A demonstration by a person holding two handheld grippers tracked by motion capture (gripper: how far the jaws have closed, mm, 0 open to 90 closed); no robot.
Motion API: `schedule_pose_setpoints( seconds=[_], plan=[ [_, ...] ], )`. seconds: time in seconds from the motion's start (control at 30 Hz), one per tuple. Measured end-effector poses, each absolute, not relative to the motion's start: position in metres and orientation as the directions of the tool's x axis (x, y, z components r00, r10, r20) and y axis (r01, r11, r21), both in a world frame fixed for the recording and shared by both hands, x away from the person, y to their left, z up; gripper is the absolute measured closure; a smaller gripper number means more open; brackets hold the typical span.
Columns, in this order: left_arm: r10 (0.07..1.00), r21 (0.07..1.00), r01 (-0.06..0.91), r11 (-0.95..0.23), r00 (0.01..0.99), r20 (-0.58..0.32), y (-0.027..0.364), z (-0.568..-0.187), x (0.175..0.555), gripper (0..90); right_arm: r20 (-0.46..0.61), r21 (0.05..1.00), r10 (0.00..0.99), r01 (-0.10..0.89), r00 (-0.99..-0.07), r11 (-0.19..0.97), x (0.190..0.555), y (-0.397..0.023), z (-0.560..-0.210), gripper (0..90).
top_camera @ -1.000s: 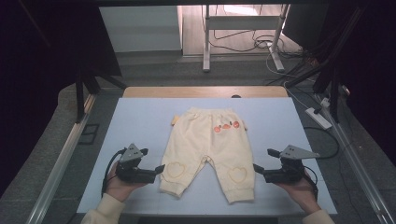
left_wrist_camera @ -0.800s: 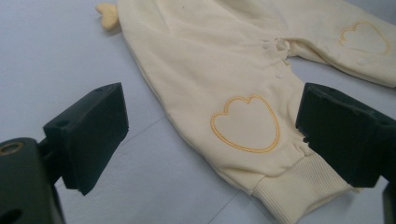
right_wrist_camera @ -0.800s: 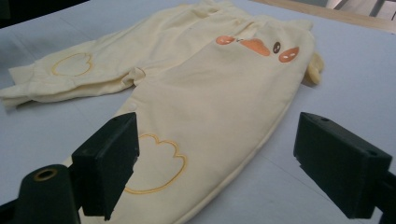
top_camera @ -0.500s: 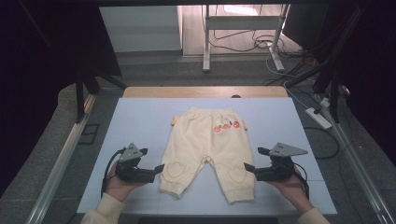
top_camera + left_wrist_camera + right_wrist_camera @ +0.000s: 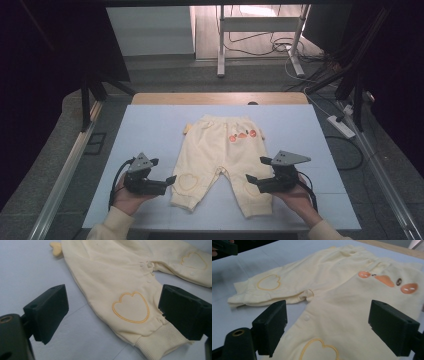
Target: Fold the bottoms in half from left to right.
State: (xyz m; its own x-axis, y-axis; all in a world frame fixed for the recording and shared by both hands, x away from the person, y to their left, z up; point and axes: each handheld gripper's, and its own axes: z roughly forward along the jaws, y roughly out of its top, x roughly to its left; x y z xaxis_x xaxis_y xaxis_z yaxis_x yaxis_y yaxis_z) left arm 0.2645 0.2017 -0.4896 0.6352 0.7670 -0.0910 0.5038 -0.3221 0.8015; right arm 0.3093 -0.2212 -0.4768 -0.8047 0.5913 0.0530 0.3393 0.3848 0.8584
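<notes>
- A small pair of pale yellow, soft-knit baby trousers (image 5: 220, 160) lies flat on the light blue table cover (image 5: 150, 130), roughly at its middle, with the waistband toward the far edge and the two ribbed leg cuffs toward the person.
- An orange and brown duck-face print (image 5: 242, 135) sits just below the waistband on one side, and a heart outline stitched in darker yellow thread (image 5: 131, 307) marks each knee.
- A row of round snap buttons (image 5: 145, 272) runs along the inner leg seam at the crotch.
- A little yellow tab (image 5: 55, 246) sticks out from the trousers' outer edge near the waist.
- The left gripper (image 5: 171, 180) is held low at the outer side of one trouser leg; its black jaws stand wide apart, framing that leg's heart and cuff in the left gripper view, and grip nothing.
- The right gripper (image 5: 254, 180) hangs over the other leg near its knee heart; its jaws are likewise spread wide, with the cloth between them and nothing clamped.
- A bare strip of wooden tabletop (image 5: 215, 98) shows beyond the cover's far edge.
</notes>
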Motion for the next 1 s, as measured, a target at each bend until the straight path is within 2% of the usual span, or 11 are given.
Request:
schedule_pose_setpoints(
  seconds=[0.37, 0.47, 1.0],
  plan=[
    [0.767, 0.804, 0.503, -0.316, 0.634, -0.095, 0.203, -0.489, 0.265, 9.1, 0.055, 0.845, 0.535, 0.325, -0.843, 0.425, 0.310, -0.189, -0.482, 16.4],
    [0.772, 0.803, 0.509, -0.310, 0.628, -0.100, 0.203, -0.489, 0.267, 9.1, 0.063, 0.843, 0.512, 0.320, -0.857, 0.432, 0.310, -0.180, -0.483, 19.6],
    [0.777, 0.802, 0.514, -0.304, 0.621, -0.104, 0.205, -0.490, 0.269, 9.2, 0.068, 0.831, 0.431, 0.290, -0.900, 0.474, 0.307, -0.134, -0.487, 22.3]
  ],
)
